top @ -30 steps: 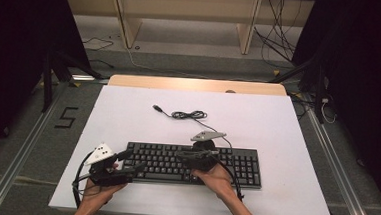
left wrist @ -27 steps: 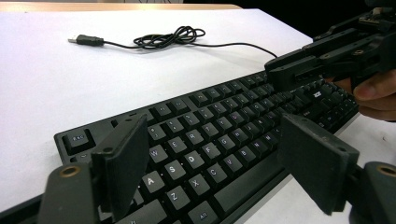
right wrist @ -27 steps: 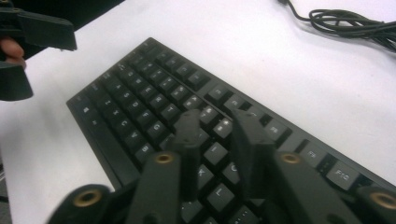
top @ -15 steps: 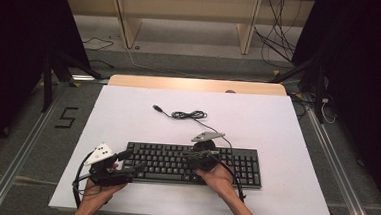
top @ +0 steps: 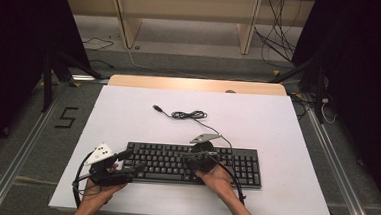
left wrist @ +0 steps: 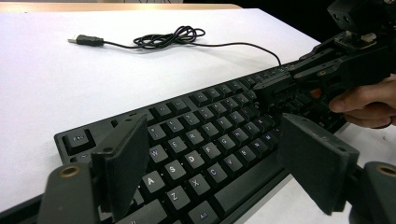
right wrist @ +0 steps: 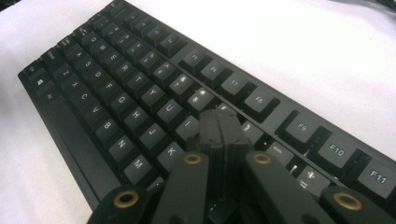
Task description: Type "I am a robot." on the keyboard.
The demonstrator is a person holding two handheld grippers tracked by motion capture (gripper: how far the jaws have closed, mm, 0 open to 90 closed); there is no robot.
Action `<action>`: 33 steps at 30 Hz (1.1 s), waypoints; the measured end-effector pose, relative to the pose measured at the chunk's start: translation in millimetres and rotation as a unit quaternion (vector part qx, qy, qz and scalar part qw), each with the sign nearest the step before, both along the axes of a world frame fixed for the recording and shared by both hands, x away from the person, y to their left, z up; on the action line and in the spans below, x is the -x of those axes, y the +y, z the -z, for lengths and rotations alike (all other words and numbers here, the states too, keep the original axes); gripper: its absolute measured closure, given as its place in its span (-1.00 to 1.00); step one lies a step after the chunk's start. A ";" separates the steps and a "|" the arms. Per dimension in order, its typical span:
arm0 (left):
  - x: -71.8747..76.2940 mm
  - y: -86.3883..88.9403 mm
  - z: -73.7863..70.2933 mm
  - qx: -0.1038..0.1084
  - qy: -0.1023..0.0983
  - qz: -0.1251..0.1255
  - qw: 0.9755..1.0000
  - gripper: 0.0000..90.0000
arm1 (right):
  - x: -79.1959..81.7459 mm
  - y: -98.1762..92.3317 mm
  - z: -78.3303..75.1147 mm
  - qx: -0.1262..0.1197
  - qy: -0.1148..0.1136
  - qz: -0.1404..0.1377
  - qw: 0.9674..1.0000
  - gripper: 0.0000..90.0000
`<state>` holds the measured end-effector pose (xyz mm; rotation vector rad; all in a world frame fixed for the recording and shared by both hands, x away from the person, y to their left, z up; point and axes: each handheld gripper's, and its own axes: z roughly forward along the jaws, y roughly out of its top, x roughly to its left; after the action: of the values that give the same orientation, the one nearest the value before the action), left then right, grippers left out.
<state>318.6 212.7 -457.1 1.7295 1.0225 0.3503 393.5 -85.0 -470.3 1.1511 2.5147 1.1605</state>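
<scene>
Keyboard lying flat near front edge of desk. Right gripper, fingers together, pressing down over number row. Left gripper, fingers apart, hovering over left end. Keyboard looking rigid, light; keycaps fragile, so gripping by case edges.

Wide bare tabletop right of and behind the keyboard. Blocked only by the coiled USB cable near the middle, trailing to the keyboard's back edge. Narrow free strip along the front edge, crossed by both forearms.
</scene>
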 end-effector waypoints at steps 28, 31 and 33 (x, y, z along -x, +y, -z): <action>-1.0 0.6 0.5 -0.002 0.001 -0.001 1.000 -0.45 | 4.2 -3.6 -4.0 -0.028 -0.005 0.006 1.000 0.77; -1.0 -0.3 0.6 -0.003 0.002 -0.001 1.000 -0.45 | 6.5 -4.8 -6.5 -0.036 -0.010 0.004 0.999 0.71; -1.2 -0.2 0.7 -0.004 0.002 -0.001 1.000 -0.45 | 8.2 -5.4 -7.8 -0.040 -0.010 0.002 0.999 0.66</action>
<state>319.8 212.5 -457.8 1.7371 1.0280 0.3521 385.3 -90.4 -462.6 1.1557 2.4714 1.2769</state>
